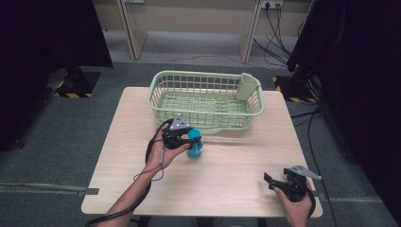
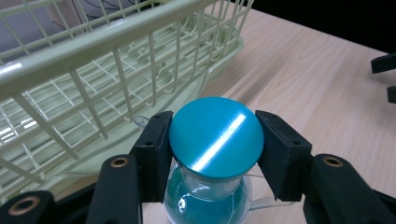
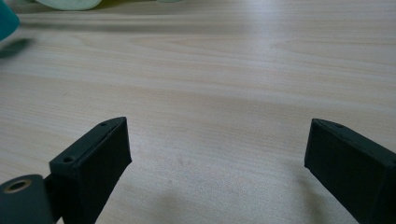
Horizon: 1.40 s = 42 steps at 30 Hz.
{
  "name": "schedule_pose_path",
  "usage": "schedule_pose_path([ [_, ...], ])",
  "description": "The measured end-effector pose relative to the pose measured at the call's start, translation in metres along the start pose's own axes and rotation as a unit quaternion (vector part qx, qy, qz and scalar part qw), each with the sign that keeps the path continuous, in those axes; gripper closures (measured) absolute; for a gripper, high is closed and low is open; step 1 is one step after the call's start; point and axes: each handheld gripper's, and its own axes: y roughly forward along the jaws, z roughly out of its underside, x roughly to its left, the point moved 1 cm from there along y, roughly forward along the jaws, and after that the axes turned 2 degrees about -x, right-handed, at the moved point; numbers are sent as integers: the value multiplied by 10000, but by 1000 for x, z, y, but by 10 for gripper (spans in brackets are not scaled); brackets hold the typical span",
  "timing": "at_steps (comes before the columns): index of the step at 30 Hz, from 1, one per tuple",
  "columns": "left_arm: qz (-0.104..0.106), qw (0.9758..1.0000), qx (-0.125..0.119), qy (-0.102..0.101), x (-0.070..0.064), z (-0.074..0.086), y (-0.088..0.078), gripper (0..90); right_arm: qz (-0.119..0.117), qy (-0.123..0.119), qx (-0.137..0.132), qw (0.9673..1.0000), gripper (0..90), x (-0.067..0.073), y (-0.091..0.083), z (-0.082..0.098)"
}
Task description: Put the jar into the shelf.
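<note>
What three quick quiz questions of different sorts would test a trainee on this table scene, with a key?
1. True or false: the left tongs are shut on the teal round-capped clear bottle.
2. Where is the pale green plastic wire basket? A) far side of the light wooden table B) on the floor
3. Fill in: the right tongs are ____ over bare wood.

Key: 1 true; 2 A; 3 open

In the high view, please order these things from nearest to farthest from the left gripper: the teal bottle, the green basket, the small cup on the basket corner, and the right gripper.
1. Teal bottle: clamped in the left gripper.
2. Green basket: just beyond it; its near rim is close.
3. Small cup on the basket's far right corner, and right gripper at the table's near right edge: too close to call.
</note>
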Motion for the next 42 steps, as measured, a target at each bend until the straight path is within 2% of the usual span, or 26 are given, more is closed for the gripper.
schedule_pose_path([
  [13, -56, 9997, -225, 93, -6, -25, -14, 486, -6, 4, -4, 10000, 72, 0, 0, 0],
  [42, -321, 9968, -705, 188, -3, -79, -38, 485, -2, -2, -11, 10000, 72, 0, 0, 0],
])
